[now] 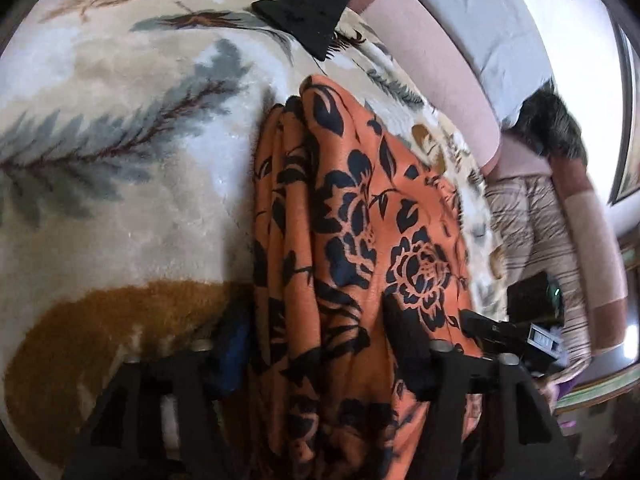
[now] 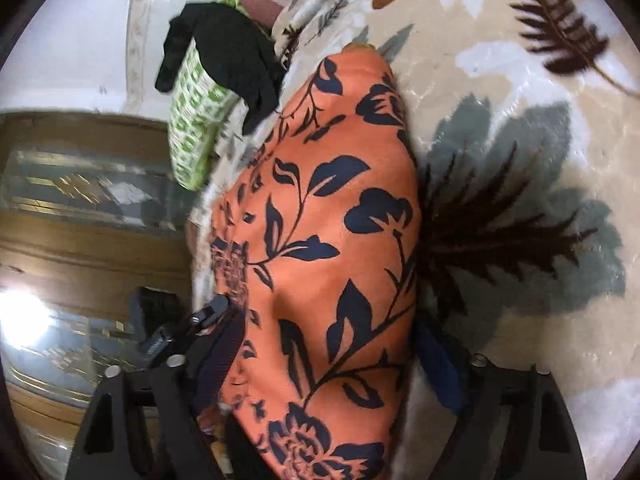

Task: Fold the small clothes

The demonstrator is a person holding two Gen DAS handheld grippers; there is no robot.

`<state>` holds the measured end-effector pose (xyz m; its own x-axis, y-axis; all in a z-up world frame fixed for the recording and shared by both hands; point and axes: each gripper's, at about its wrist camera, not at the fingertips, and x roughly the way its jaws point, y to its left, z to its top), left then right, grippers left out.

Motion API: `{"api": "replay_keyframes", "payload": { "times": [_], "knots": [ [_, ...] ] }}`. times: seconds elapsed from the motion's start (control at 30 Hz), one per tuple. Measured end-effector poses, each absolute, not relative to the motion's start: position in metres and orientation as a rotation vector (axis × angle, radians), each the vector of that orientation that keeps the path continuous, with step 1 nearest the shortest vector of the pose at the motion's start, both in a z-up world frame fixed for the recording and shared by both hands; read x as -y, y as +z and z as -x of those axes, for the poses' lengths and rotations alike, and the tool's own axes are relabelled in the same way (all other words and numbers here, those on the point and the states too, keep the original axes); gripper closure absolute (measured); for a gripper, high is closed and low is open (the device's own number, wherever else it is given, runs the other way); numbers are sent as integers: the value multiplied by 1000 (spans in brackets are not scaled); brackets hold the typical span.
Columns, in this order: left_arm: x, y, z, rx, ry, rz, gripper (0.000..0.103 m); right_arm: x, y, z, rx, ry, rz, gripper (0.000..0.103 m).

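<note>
An orange cloth with a dark floral print (image 1: 352, 240) hangs bunched from my left gripper (image 1: 320, 344), which is shut on its edge above a leaf-patterned blanket (image 1: 120, 160). The same orange cloth (image 2: 332, 240) fills the middle of the right wrist view, where my right gripper (image 2: 328, 364) is shut on it; one finger (image 2: 220, 352) shows at the cloth's left side. The other gripper shows at the lower right of the left wrist view (image 1: 504, 332) and at the lower left of the right wrist view (image 2: 180, 320). The cloth's lower end rests toward the blanket.
A black garment (image 1: 316, 4) lies at the far edge of the blanket, and in the right wrist view (image 2: 228, 52) it lies over a green-and-white patterned item (image 2: 196, 120). A pink bed rail (image 1: 432, 64) and striped bedding (image 1: 540, 232) lie to the right. Wooden floor (image 2: 80, 248) shows at left.
</note>
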<state>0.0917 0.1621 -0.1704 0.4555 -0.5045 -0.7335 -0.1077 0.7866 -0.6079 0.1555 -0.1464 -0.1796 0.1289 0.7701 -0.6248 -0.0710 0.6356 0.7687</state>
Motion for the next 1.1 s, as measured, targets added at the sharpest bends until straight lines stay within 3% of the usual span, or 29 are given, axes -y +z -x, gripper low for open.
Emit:
{"api": "replay_keyframes", "payload": {
  "times": [0.1,0.27,0.53,0.77,1.0,1.1],
  "knots": [
    [-164,-172,-93,-1093,-285,713,68,142,-182,-160,-1336,658,-672,56],
    [-157,-149,-80,-1051,-295,685,72,138,-142,-145,-1259,682,-596,64],
    [-115,-89,-66,-901,-389,625,72,178,-80,-123,-1107,699,-542,64],
    [-62,-70,-116,-867,-468,571,72,238,-45,-138,-991,642,-535,64],
    [-24,-98,-168,-907,-472,542,70,278,-65,-173,-971,570,-555,64],
    [-13,-129,-186,-981,-393,505,57,285,-93,-192,-1002,548,-591,61]
  ]
}}
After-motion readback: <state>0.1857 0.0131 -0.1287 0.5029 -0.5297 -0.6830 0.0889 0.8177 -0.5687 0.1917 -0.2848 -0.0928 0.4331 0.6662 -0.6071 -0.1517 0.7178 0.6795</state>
